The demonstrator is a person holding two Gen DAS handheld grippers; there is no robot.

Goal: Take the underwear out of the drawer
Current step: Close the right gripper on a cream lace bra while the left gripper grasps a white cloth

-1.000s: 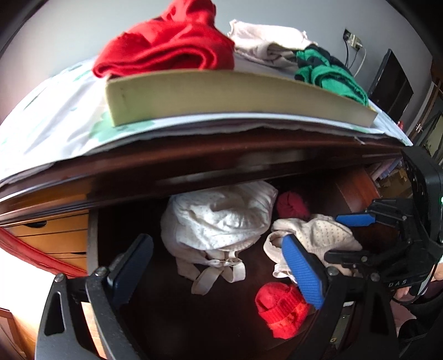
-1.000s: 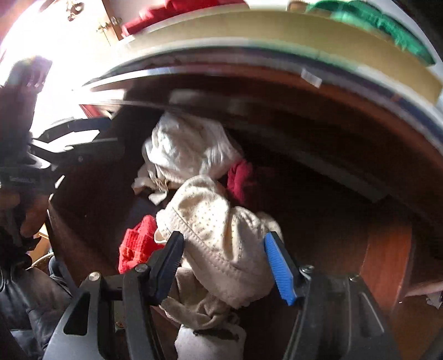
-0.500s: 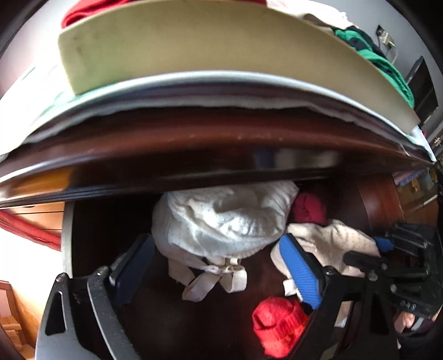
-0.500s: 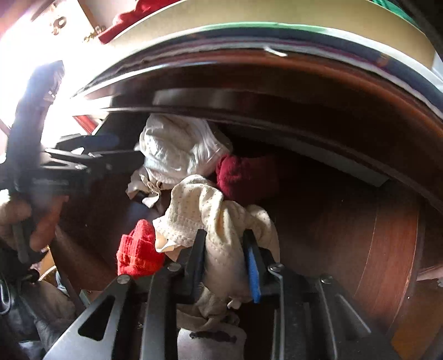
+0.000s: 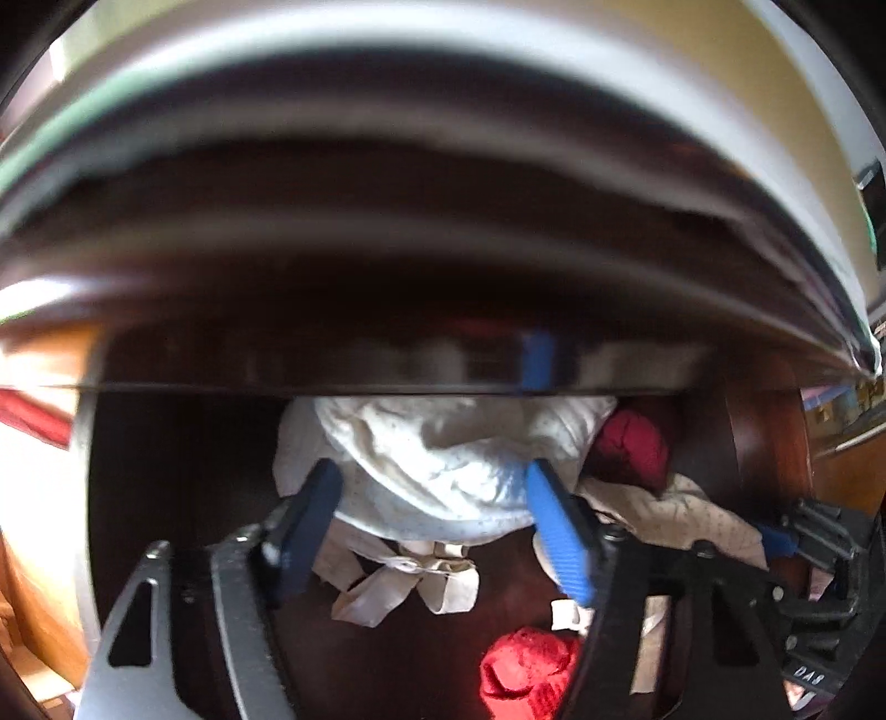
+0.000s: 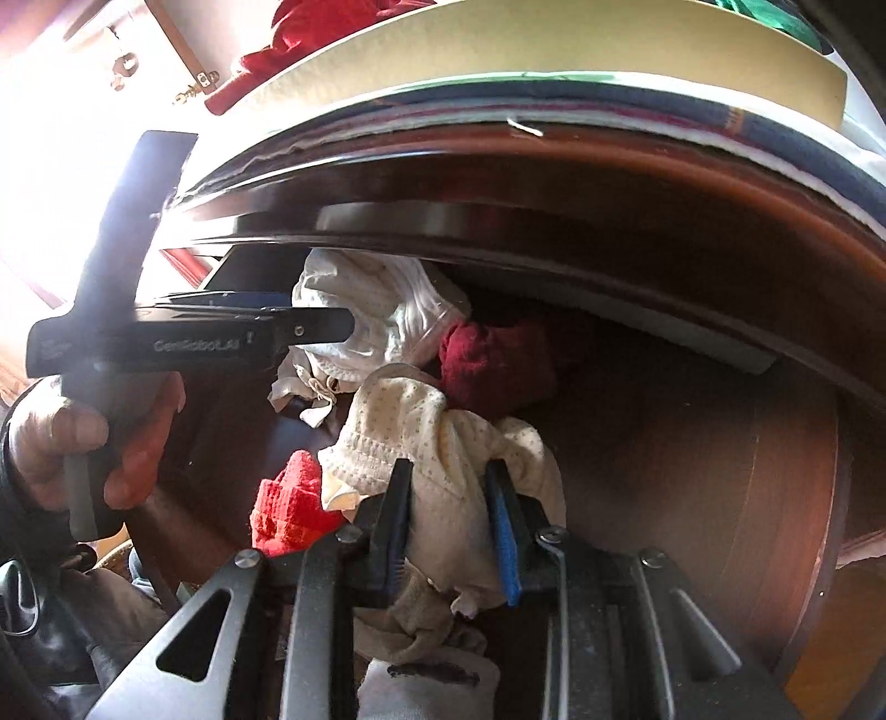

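The open dark wood drawer (image 6: 720, 471) holds several garments. White underwear (image 5: 443, 471) with loose ties is bunched at the back under the overhanging top. My left gripper (image 5: 429, 476) straddles that bundle. Its jaws are closing and both pads sit against the cloth. From the right wrist view, the left gripper (image 6: 338, 327) reaches the white underwear (image 6: 382, 310) side-on, held by a hand (image 6: 83, 437). My right gripper (image 6: 448, 498) is shut on cream dotted underwear (image 6: 437, 437), bunched between its pads. The cream underwear (image 5: 681, 515) and right gripper (image 5: 775, 540) also show at the left view's right edge.
A dark red cloth (image 6: 493, 365) lies at the back between the two garments, and a bright red one (image 6: 288, 509) near the front. The dresser's top edge (image 5: 443, 249) hangs low over the drawer. A foam board (image 6: 554, 50) with clothes on it lies above.
My left gripper has pushed deeper under the dresser top toward the white bundle, and its jaws have narrowed around it. The right gripper closed on the cream underwear and has stayed put since.
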